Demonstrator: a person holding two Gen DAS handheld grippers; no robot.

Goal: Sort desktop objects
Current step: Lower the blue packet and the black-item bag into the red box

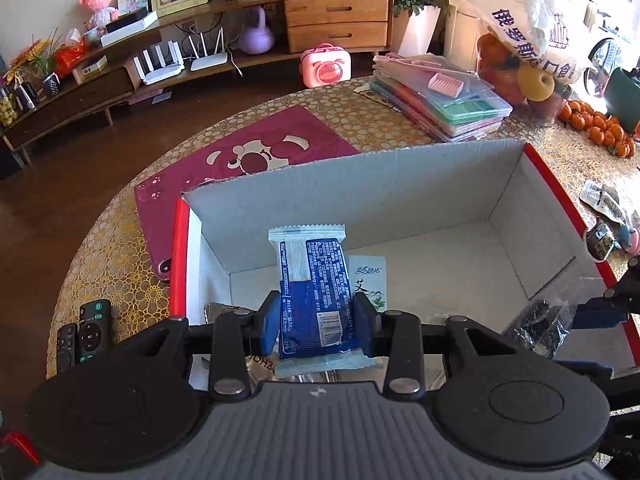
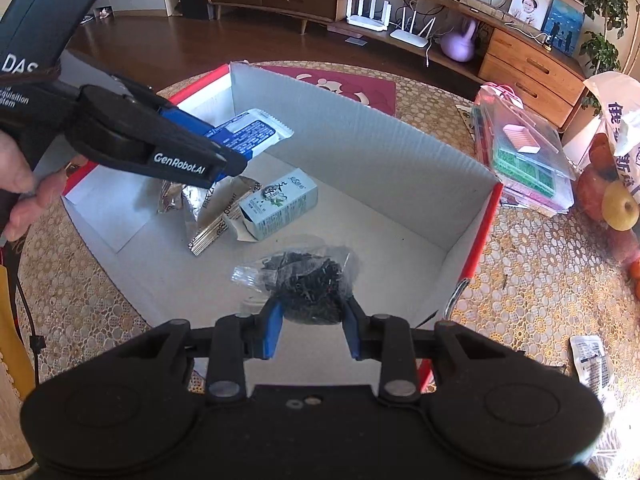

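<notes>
Sunlight is falling across a round table [image 1: 108, 248] with a gold-patterned cloth, a wooden media shelf [image 1: 336, 12] running along the wall behind it. Ahead of both my claws is sitting an open cardboard box [image 1: 360, 184], white inside with red edges. I am holding my left claw [image 1: 316, 318] over the box, and its blue pads are clenching a blue-and-white packet [image 1: 310, 280] that is sticking forward between them, above the box floor. Just beyond and below that packet is lying a small pale carton [image 2: 280, 204], beside some silvery wrappers [image 2: 208, 216]. I am holding my right claw [image 2: 312, 320] at the near side of the box, its pads pressing in on either side of a clear bag of dark bits [image 2: 308, 280]; I cannot tell whether the bag is resting on the box floor. Left of my left claw, two remotes [image 1: 86, 332] are lying on the cloth. Beyond the box, to the right, is sitting a stack of flat plastic cases [image 1: 436, 100].
</notes>
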